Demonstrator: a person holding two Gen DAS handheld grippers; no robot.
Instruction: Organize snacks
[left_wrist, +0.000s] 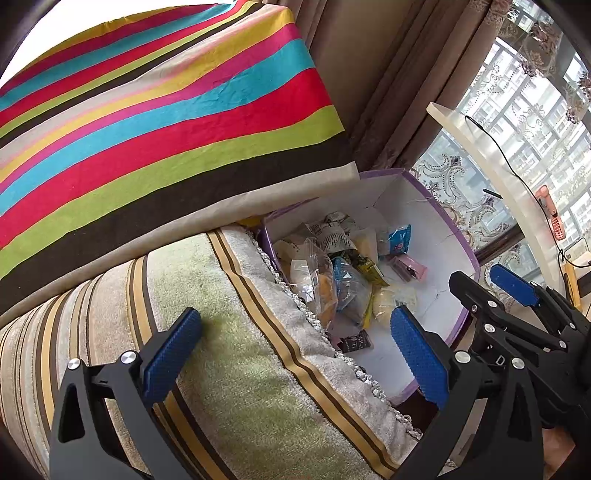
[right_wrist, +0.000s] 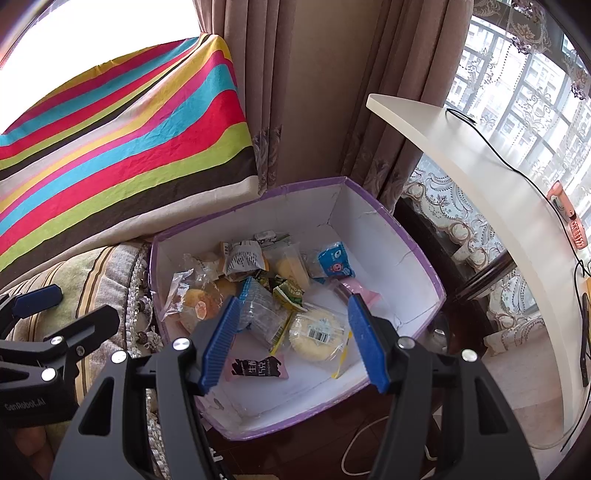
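Right gripper (right_wrist: 293, 339) above box (right_wrist: 406, 236), jaws apart, empty. Left gripper (left_wrist: 295, 354) over sofa (left_wrist: 229, 332) edge, jaws wide, empty. Snacks (right_wrist: 258, 288) piled in box.

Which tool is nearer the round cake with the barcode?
Right. The right tool hangs open over the box, almost above the cake. The left tool is open over the sofa beside the box.

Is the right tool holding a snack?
No. The right tool is open and empty above the purple box, with the round cake lying loose below.
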